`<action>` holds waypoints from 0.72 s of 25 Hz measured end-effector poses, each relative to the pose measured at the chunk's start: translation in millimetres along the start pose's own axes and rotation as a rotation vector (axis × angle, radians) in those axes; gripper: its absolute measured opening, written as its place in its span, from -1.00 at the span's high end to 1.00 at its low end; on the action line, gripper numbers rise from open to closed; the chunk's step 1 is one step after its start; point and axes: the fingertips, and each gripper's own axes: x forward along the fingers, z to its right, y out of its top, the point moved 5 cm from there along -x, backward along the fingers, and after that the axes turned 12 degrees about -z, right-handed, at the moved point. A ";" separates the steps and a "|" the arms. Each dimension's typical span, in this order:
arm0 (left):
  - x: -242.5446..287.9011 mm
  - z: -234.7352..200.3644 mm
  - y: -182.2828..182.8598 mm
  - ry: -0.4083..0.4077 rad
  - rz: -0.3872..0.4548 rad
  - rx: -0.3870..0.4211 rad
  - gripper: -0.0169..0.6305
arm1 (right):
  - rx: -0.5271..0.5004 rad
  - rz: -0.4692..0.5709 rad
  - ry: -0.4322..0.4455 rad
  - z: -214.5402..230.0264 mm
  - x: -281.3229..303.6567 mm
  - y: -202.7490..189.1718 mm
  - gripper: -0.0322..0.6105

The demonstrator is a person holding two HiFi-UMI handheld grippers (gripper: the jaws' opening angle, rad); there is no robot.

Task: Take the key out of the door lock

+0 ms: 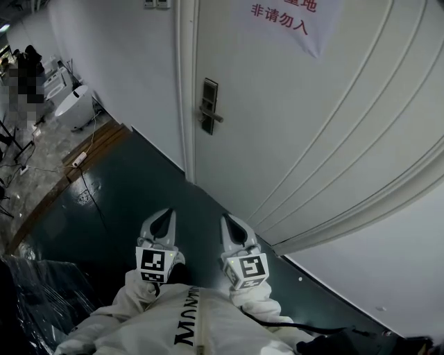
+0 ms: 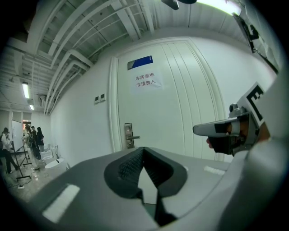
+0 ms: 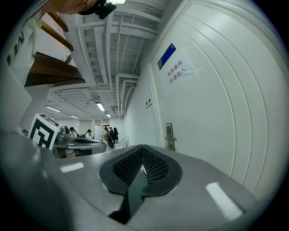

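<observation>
The white door [image 1: 291,125] fills the upper right of the head view. A metal lock plate [image 1: 208,105] with a lever handle [image 1: 216,117] sits near its left edge; the key is too small to make out. My left gripper [image 1: 165,216] and right gripper [image 1: 231,222] are side by side low over the dark floor, well short of the lock. Both are shut with nothing between them. In the left gripper view the lock plate [image 2: 129,136] stands far ahead above my left gripper [image 2: 143,149]. In the right gripper view the lock plate [image 3: 170,136] lies right of my right gripper [image 3: 142,147].
A paper sign [image 1: 281,17] with red characters hangs on the door. A power strip and cable [image 1: 78,159] lie on the floor at left, near white fixtures [image 1: 73,104]. People stand far off at the left. A dark plastic-covered object [image 1: 35,291] is at bottom left.
</observation>
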 end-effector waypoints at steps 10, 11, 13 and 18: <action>60.1 -63.9 14.9 -0.032 -0.009 0.000 0.95 | 0.015 -0.039 -0.017 2.0 78.9 21.1 0.90; 65.7 -70.8 14.4 -0.036 -0.014 -0.002 0.95 | 0.016 -0.045 -0.020 1.5 86.6 22.2 0.89; 76.9 -84.6 14.7 -0.046 -0.020 -0.007 0.95 | 0.013 -0.050 -0.030 1.0 101.8 26.1 0.89; 101.6 -120.0 20.8 -0.067 -0.012 0.005 0.95 | 0.012 -0.058 -0.057 -2.1 140.1 39.3 0.89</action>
